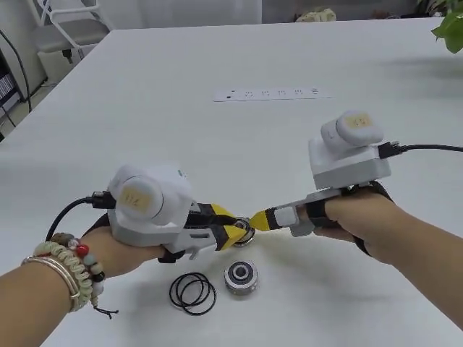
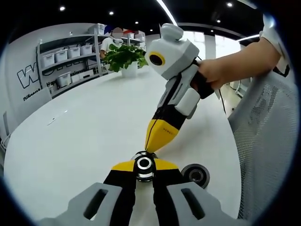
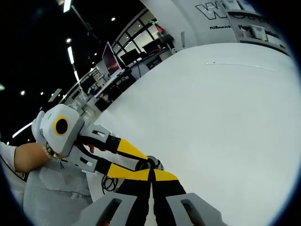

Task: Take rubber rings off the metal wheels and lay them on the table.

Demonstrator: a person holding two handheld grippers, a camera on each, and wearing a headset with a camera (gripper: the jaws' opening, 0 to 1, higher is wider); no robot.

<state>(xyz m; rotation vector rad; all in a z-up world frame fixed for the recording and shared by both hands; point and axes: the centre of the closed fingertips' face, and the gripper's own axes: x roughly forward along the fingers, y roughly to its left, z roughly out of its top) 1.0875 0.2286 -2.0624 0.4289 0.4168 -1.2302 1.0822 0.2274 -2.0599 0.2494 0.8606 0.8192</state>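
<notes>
My left gripper (image 1: 241, 231) (image 2: 144, 168) is shut on a small metal wheel (image 1: 244, 228) (image 2: 144, 165) just above the white table (image 1: 231, 144). The wheel carries a black rubber ring. My right gripper (image 1: 257, 221) (image 3: 151, 172) comes in from the right, its yellow tips shut and pinching at the wheel's rim (image 3: 151, 163). In the left gripper view the right gripper (image 2: 151, 148) points down onto the wheel's top edge. A second metal wheel (image 1: 240, 277) (image 2: 195, 174) lies on the table nearby. Loose black rubber rings (image 1: 192, 292) (image 3: 110, 184) lie beside it.
A white power strip (image 1: 273, 94) lies flat in the table's far middle. A potted plant (image 1: 452, 29) (image 2: 123, 56) stands at the far right corner. A mesh chair (image 2: 268, 141) is by the table's near edge. Open tabletop stretches beyond the grippers.
</notes>
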